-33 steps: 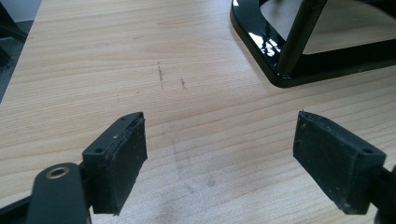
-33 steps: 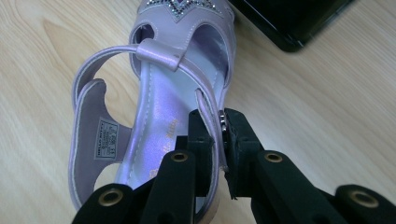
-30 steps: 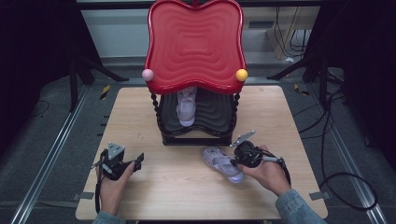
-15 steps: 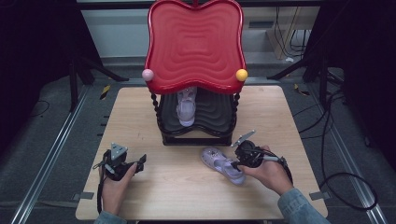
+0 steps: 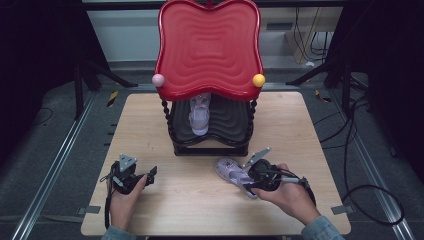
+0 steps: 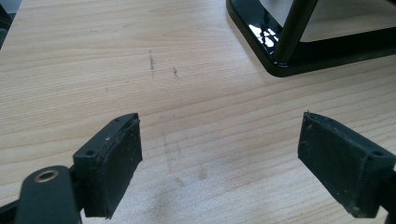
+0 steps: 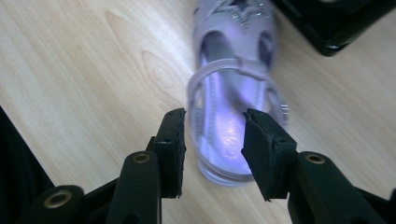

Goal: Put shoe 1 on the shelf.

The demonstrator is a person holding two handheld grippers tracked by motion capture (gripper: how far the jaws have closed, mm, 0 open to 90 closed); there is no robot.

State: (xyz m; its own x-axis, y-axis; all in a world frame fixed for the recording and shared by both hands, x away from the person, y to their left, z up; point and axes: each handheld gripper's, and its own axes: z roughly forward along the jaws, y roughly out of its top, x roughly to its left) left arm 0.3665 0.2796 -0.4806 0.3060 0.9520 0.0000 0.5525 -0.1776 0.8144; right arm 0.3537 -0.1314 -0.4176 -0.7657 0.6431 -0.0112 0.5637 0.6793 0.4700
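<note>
Two lilac child's sandals are being shelved: one (image 5: 199,116) sits on the black lower tier of the red-topped rack (image 5: 208,47), the other (image 7: 232,105) lies on the wooden table (image 5: 190,197) before it, where the right gripper (image 7: 212,140), jaws just parted, straddles its heel unclamped, while the left gripper (image 6: 219,158) idles wide open.

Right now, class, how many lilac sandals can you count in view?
2. One sandal sits on the rack's black lower shelf under the red top; the other lies on the table by the right gripper.

A pale wooden table (image 5: 150,125) stands on grey floor (image 5: 50,150), with black cables (image 5: 365,195) trailing.
</note>
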